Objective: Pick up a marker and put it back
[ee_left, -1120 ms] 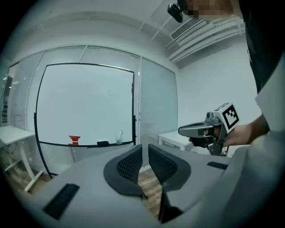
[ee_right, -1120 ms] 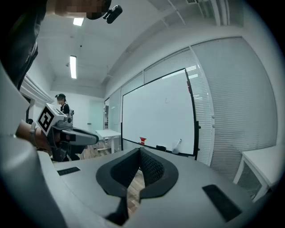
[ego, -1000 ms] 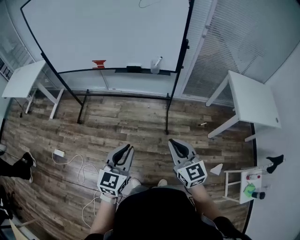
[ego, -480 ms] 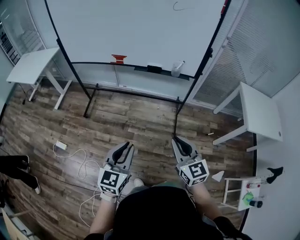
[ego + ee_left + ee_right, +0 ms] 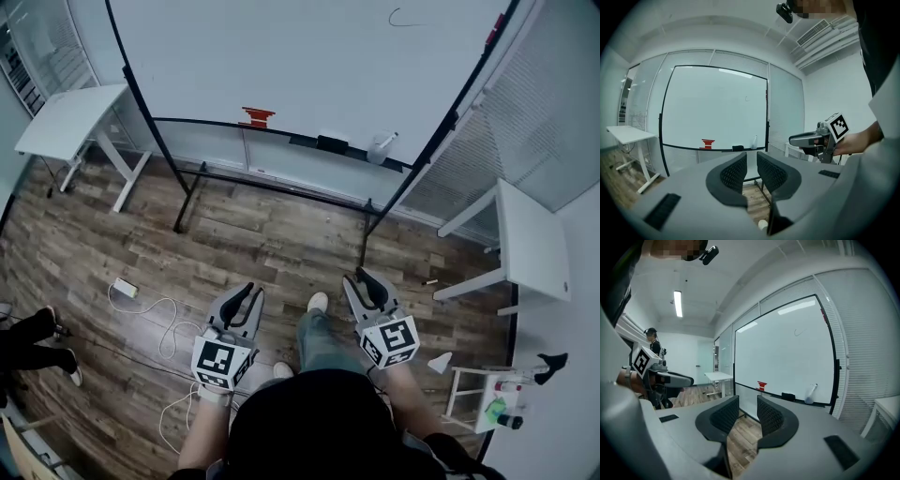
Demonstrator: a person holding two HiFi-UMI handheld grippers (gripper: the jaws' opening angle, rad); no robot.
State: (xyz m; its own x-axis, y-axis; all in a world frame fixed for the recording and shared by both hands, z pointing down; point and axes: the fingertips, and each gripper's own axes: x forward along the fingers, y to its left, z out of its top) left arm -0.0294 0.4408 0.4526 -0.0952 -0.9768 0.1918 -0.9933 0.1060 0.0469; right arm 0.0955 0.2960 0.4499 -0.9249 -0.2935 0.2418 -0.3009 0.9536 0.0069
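A whiteboard (image 5: 309, 56) on a black frame stands ahead of me. Its tray holds a red object (image 5: 255, 116), a black eraser (image 5: 332, 143) and a clear cup (image 5: 378, 150) with a marker (image 5: 389, 139) sticking out. The marker also shows far off in the left gripper view (image 5: 755, 140) and the right gripper view (image 5: 813, 391). My left gripper (image 5: 246, 294) is held low over the floor, its jaws a little apart and empty. My right gripper (image 5: 362, 281) is level with it; its jaws are opening with nothing between them.
White tables stand at left (image 5: 66, 122) and right (image 5: 530, 239). A small stand (image 5: 492, 394) with bottles is at lower right. A cable and adapter (image 5: 122, 288) lie on the wooden floor. Another person's feet (image 5: 37, 328) show at the left edge.
I have stepped toward the whiteboard, and one leg now shows between the grippers. The right gripper's jaws have parted. The left gripper keeps its pose.
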